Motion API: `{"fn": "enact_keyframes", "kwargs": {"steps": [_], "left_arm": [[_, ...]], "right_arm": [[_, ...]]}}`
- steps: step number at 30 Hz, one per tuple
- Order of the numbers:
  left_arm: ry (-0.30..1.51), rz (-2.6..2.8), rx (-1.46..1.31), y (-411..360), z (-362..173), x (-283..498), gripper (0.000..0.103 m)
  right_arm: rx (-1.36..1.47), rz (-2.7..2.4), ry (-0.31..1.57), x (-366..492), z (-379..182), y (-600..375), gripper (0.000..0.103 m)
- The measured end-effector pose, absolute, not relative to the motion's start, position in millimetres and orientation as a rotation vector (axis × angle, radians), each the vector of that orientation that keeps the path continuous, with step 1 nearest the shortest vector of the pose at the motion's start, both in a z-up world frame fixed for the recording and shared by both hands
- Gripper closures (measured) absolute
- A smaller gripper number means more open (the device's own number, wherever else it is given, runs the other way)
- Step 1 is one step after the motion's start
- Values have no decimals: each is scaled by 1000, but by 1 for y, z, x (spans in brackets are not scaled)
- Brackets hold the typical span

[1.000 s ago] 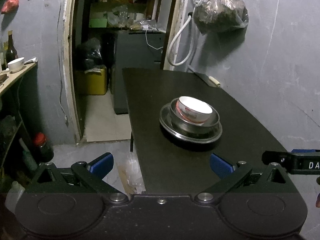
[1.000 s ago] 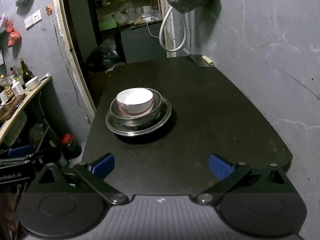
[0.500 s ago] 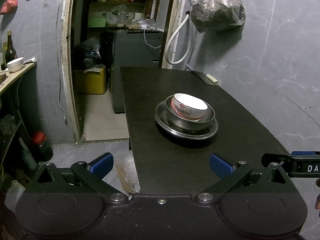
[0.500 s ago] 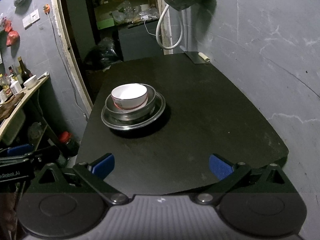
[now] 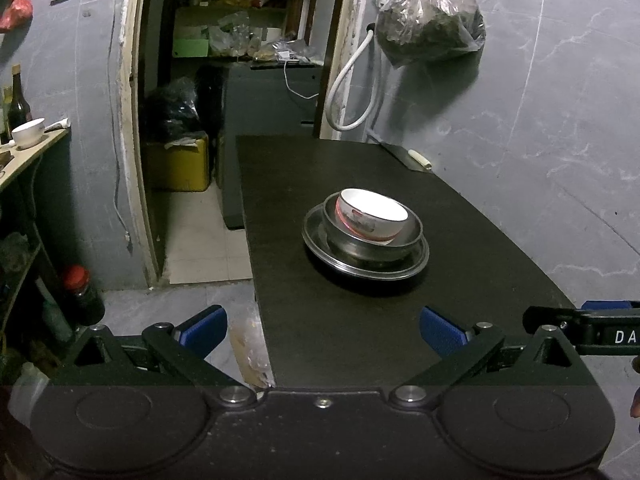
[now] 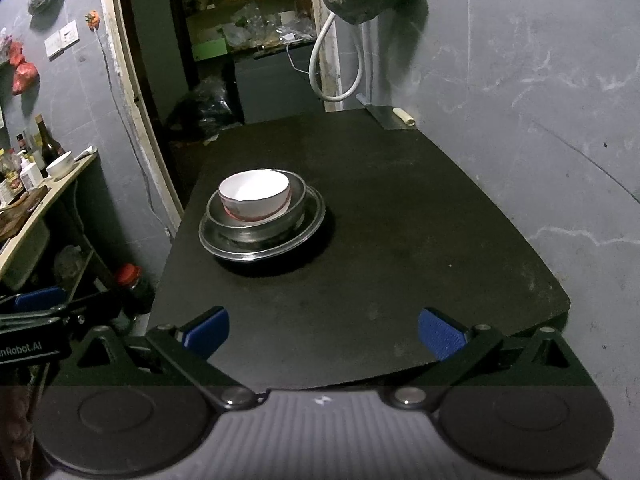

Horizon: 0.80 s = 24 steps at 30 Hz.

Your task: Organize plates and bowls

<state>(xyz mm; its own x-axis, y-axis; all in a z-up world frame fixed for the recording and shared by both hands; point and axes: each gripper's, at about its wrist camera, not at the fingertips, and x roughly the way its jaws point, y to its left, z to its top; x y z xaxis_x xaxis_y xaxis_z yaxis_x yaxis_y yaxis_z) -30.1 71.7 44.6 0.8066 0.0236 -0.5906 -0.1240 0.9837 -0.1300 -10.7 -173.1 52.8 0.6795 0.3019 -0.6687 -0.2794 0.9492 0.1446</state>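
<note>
A white bowl [image 5: 374,218] [image 6: 256,196] with a red pattern sits tilted inside a steel bowl [image 5: 412,234] [image 6: 298,204], which rests on a steel plate [image 5: 316,236] [image 6: 312,226] on the black table [image 5: 360,336] [image 6: 400,240]. My left gripper [image 5: 322,330] hangs open near the table's front left corner, well short of the stack. My right gripper [image 6: 323,330] is open too, at the front edge, with nothing between its blue pads. Each gripper shows at the edge of the other's view.
A doorway [image 5: 224,120] opens to the left of the table, with a yellow box [image 5: 178,168] beyond. A side shelf [image 6: 48,184] holds bottles and a white bowl. A bag [image 5: 430,28] hangs on the grey wall. A small flat item [image 6: 394,116] lies at the far right corner.
Both grippers have drawn back from the stack and a little upward; the stack looks farther off in both views. The dishes have not moved.
</note>
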Motion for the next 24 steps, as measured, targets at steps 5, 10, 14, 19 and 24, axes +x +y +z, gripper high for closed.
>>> {"fn": "enact_keyframes", "kwargs": {"steps": [5,10,14,19,24], "left_arm": [[624,81,-166,72,45,-32,1],[623,81,-166,72,45,-32,1],[622,82,-165,72,45,-32,1],[622,82,-163,73,46,-33,1],[621,82,-164,73,45,-33,1]], "right_arm": [[31,329,754,-10,55,-173,0],[29,330,751,-10,55,-173,0],[29,328,750,-10,56,-173,0],[29,329,749,-10,56,-174,0],[30,329,748,-10,56,-174,0]]}}
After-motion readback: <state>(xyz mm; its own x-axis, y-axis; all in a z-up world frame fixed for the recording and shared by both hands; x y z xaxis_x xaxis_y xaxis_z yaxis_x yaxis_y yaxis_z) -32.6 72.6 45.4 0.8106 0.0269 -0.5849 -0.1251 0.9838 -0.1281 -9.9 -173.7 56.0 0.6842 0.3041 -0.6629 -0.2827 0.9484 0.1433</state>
